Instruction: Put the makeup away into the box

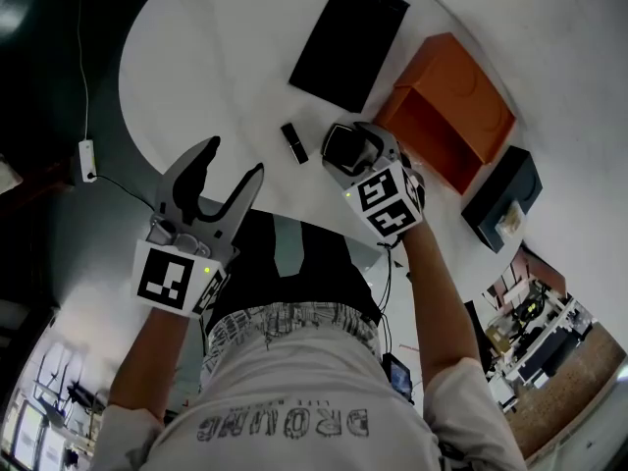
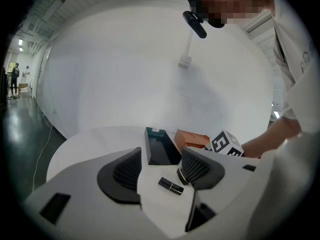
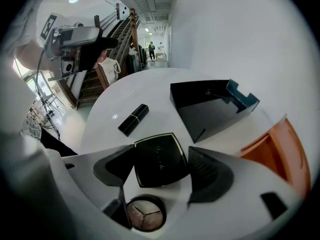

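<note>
Right tool [image 3: 162, 152] closed on a black square compact with a thin gold rim [image 3: 159, 161], one pad against each side of the case, low over the round white bench [image 1: 216, 57]; resting on the surface or just clear of it, cannot tell. At 9 o'clock from the compact in the head view, near it but not touching, a black lipstick tube with a gold band [image 1: 293, 143], lying flat on the bench. At 12 o'clock, farther back, a flat black rectangular tray [image 1: 348, 39], teal along its inner end wall in the right gripper view. At 2 o'clock from the right tool, just beside it, an open orange box [image 1: 446, 111], hollow side turned toward the tool. At 4 o'clock from that box, at the bench edge, a dark teal box [image 1: 502, 196] with something pale on top. Left tool [image 1: 234, 160] at 8 o'clock from the right one, well apart from the makeup, jaws spread wide with nothing between the pads, tips reaching just over the bench's near edge, lipstick and tray visible beyond the gap in the left gripper view.
</note>
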Motion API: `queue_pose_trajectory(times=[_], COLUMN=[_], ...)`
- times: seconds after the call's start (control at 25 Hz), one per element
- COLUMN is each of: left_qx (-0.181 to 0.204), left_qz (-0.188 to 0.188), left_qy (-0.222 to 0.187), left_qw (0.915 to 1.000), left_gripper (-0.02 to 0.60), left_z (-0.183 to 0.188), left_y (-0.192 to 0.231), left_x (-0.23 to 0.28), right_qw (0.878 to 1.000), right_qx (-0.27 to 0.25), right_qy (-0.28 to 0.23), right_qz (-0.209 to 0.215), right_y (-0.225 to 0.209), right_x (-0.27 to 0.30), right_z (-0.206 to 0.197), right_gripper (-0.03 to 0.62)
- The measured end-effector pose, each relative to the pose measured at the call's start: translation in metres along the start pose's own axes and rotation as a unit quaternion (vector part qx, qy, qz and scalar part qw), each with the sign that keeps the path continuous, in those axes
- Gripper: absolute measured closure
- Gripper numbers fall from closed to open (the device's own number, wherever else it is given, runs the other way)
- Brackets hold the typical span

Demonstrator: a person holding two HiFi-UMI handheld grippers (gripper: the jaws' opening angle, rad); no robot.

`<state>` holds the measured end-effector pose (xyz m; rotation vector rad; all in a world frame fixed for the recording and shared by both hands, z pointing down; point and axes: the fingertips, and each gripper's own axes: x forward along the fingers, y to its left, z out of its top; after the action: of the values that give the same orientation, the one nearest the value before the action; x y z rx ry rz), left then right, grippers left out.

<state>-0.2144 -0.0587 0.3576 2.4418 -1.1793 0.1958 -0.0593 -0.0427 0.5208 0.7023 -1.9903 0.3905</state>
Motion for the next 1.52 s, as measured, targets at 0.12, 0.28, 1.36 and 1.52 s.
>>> queue_pose_trajectory(times=[0.12,0.28,1.36,1.52], left_qx=[0.003,0.009,0.012,0.01], left_qz=[-0.002,-0.004,-0.006,-0.005], left_qy=[-0.002,-0.003,-0.015,-0.019], left_qw=[1.0,0.9999,0.9998,0.9998], left_gripper=[0.313,0.313,0.313,0.313], left_z=[0.004,0.009,0.024,0.028], left_y=[-0.002,-0.004,-0.002,0.006], left_x=[0.0,0.0,-0.01,-0.013], right_qw=[1.0,1.0,0.985,0.986], right_qx=[-0.002,0.004,-0.097,-0.091], right_qy=[0.003,-0.005,0.142,0.138], right_qz=[-0.001,0.0,0.029,0.023], right_y=[0.001,0.003,0.012,0.013], right_x=[0.0,-0.002,0.008,0.006], right_z=[0.001,0.002,-0.006,-0.006], right_gripper=[0.245,0.253,0.261,0.263])
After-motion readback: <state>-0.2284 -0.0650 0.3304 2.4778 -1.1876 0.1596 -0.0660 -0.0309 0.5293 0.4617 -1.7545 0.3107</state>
